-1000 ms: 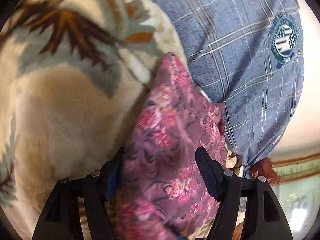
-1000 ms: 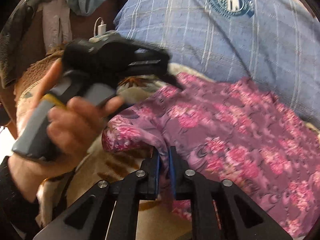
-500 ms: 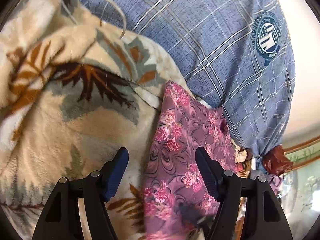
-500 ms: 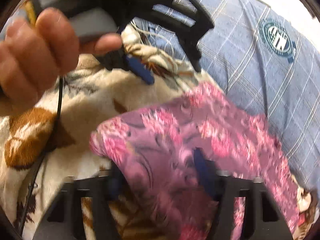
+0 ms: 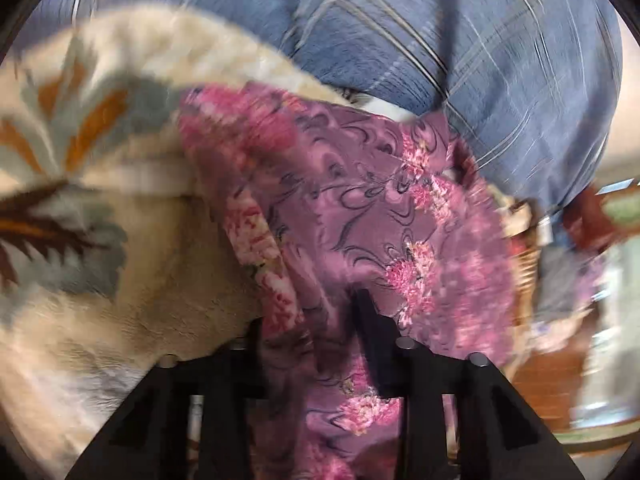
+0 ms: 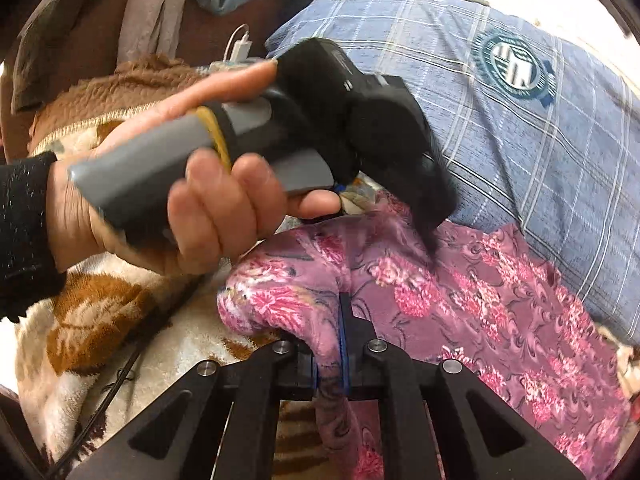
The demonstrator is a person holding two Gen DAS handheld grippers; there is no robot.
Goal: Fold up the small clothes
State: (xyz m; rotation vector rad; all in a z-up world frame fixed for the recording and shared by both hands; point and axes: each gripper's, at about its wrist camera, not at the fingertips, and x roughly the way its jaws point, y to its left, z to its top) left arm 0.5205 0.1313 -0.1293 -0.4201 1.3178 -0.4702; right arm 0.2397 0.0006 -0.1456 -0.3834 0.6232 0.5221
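A purple garment with pink flowers (image 5: 380, 220) lies on a fleece blanket against a blue pillow. My left gripper (image 5: 310, 316) is over its near part, jaws closing, with a bunched ridge of the cloth between the fingers. The right wrist view shows a hand (image 6: 208, 208) holding that left gripper (image 6: 430, 240), its tips pressed into the garment (image 6: 480, 312). My right gripper (image 6: 328, 336) is shut on a raised fold at the garment's left edge, and the cloth drapes over its left finger.
A blue plaid pillow (image 6: 520, 140) with a round emblem backs the garment. The cream fleece blanket (image 6: 100, 320) with a brown leaf print covers the surface, with a black cable (image 6: 120, 376) lying on it. A white charger (image 6: 240, 46) and hanging clothes (image 6: 148, 12) are behind.
The left gripper swung over the garment and its wide jaws narrowed onto a ridge of cloth. The right gripper kept its fold. The hand holding the left gripper came back down to the garment.
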